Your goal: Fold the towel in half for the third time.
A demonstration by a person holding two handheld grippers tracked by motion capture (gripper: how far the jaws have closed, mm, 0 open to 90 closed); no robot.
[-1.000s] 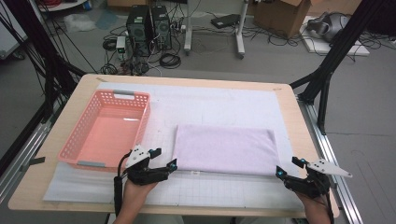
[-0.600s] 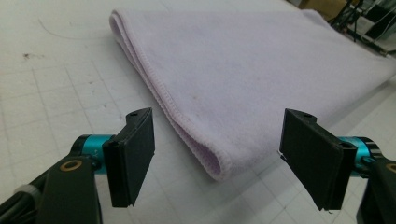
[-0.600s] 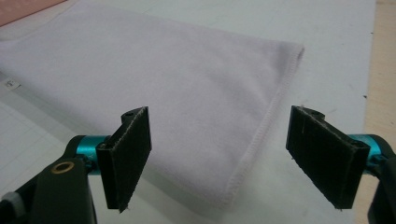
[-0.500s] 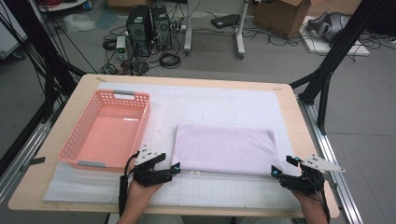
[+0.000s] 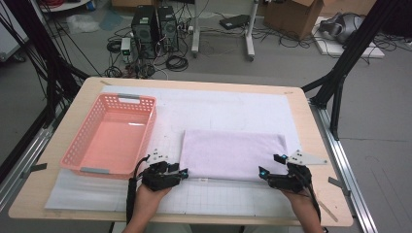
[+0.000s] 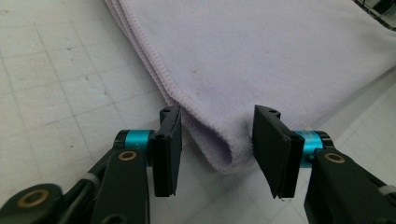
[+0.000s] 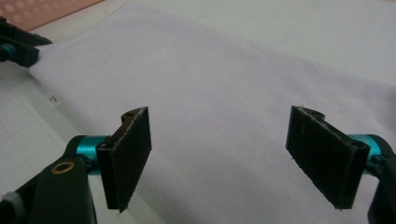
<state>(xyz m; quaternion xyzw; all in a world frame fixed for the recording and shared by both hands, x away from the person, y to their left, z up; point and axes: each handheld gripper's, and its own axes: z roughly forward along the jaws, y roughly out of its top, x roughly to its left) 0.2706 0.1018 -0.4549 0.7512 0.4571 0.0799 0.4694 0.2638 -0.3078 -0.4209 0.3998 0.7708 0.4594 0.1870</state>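
Note:
A folded lilac towel point(image 5: 233, 153) lies flat on the white gridded mat. My left gripper point(image 5: 180, 172) is at the towel's near left corner. In the left gripper view that folded corner point(image 6: 219, 140) sits between the two pads of the left gripper point(image 6: 217, 154). The jaws have just been closing and stand close on either side of the corner, without squeezing it. My right gripper point(image 5: 269, 166) is at the towel's near right corner. In the right gripper view it point(image 7: 219, 156) stands wide open over the towel point(image 7: 224, 84), and the left gripper point(image 7: 18, 46) shows at the far corner.
A pink plastic basket point(image 5: 128, 98) stands empty on the left of the table, close to the left gripper. The white mat point(image 5: 218, 104) covers most of the wooden table point(image 5: 311, 145). Behind the table, computers and cables lie on the floor.
The right gripper has slid left from beyond the towel's right edge onto its near right corner. The left gripper's jaws have narrowed around the near left corner.

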